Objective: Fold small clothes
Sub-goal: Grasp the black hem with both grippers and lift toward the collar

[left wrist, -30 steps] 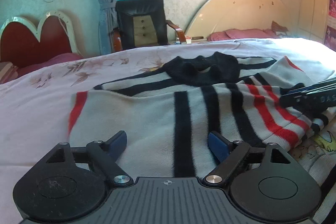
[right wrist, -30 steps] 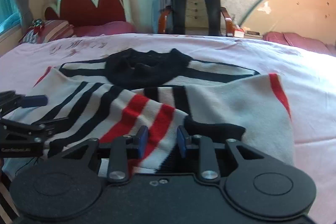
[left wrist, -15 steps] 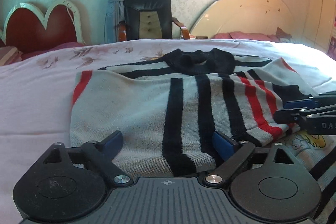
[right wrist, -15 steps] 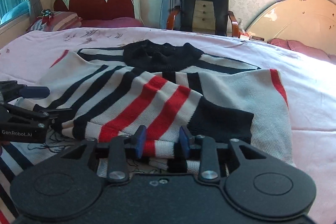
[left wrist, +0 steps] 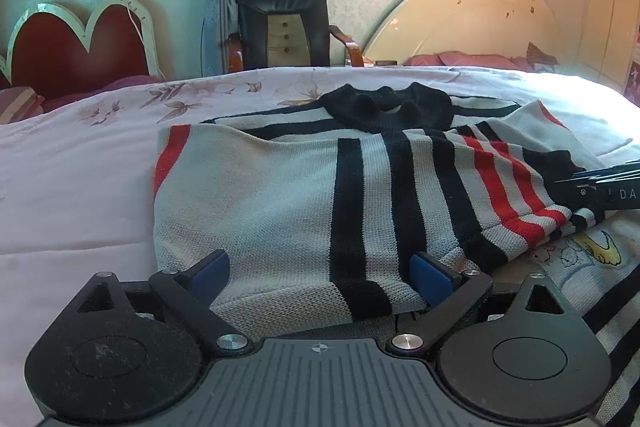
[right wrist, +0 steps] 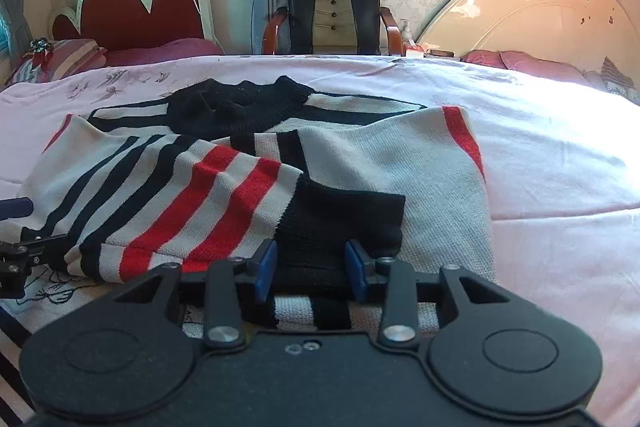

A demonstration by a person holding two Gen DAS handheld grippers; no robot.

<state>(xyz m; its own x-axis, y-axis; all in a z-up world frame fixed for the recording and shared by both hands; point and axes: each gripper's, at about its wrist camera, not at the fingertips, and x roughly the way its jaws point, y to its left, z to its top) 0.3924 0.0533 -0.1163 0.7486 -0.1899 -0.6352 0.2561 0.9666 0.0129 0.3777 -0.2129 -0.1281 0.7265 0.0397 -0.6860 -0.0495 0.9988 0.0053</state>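
Observation:
A white knit sweater (left wrist: pixel 280 195) with black and red stripes and a black collar (left wrist: pixel 384 107) lies flat on the bed. One striped sleeve is folded across its front and ends in a black cuff (right wrist: pixel 340 223). My left gripper (left wrist: pixel 320 269) stands wide open at the near hem, its blue pads either side of the fabric without pressing it. My right gripper (right wrist: pixel 311 267) is partly open, with the cuff lying loose between its pads. Each gripper shows at the edge of the other's view: the right gripper (left wrist: pixel 600 187) and the left gripper (right wrist: pixel 16 227).
The pink floral bedcover (left wrist: pixel 72 187) spreads to both sides. Under the sweater's near edge lies a second garment with a cartoon print (left wrist: pixel 580 259). Beyond the bed stand a black armchair (left wrist: pixel 284 27), a red headboard (left wrist: pixel 80 47) and a cream headboard (left wrist: pixel 472 23).
The left jaws have spread wider and drawn back to the near hem. The right jaws have widened a little, and the folded sleeve now lies flat with its black cuff between the pads.

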